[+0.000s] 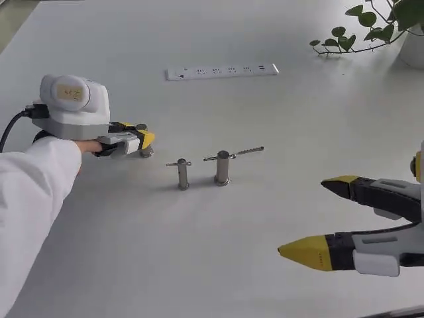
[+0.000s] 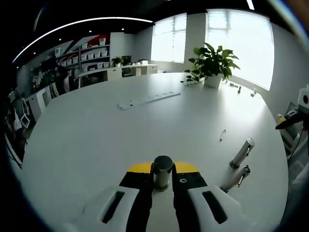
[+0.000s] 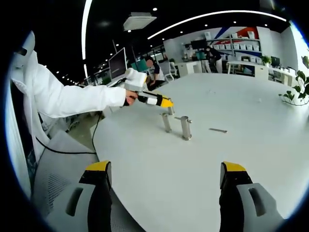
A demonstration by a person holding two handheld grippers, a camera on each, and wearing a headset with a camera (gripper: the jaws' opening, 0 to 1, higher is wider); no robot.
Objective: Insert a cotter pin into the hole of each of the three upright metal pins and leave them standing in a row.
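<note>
**Cotter-pin row: two pins fitted, third in hand**

Item 1, left gripper (image 1: 142, 142): your jaws are clamped on the third metal pin (image 2: 163, 173). It is gripped just below its head and held upright at the left end of the row, low over the white table (image 1: 199, 258). No cotter pin can be made out in it.

Item 2, left standing pin (image 1: 183, 174): upright and free of both tools, with a short cotter pin (image 1: 176, 163) crossing its top.

Item 3, right standing pin (image 1: 222, 168): upright, just beside item 2, with a crosspiece (image 1: 211, 158) at its head. It looks fitted, though the detail is small.

Item 4, loose cotter pin (image 1: 249, 152): flat on the table, near the right standing pin. Both gripper views show it apart from that pin.

Item 5, right gripper (image 1: 301, 216): jaws wide apart, holding nothing, well clear of the row.

Item 6, background: power strip (image 1: 222, 70) and potted plant (image 1: 377, 26) at the far side.

Status: two of the three pins appear done. You have yet to pick up the loose cotter pin, thread it through the held pin, and stand that pin in line.
</note>
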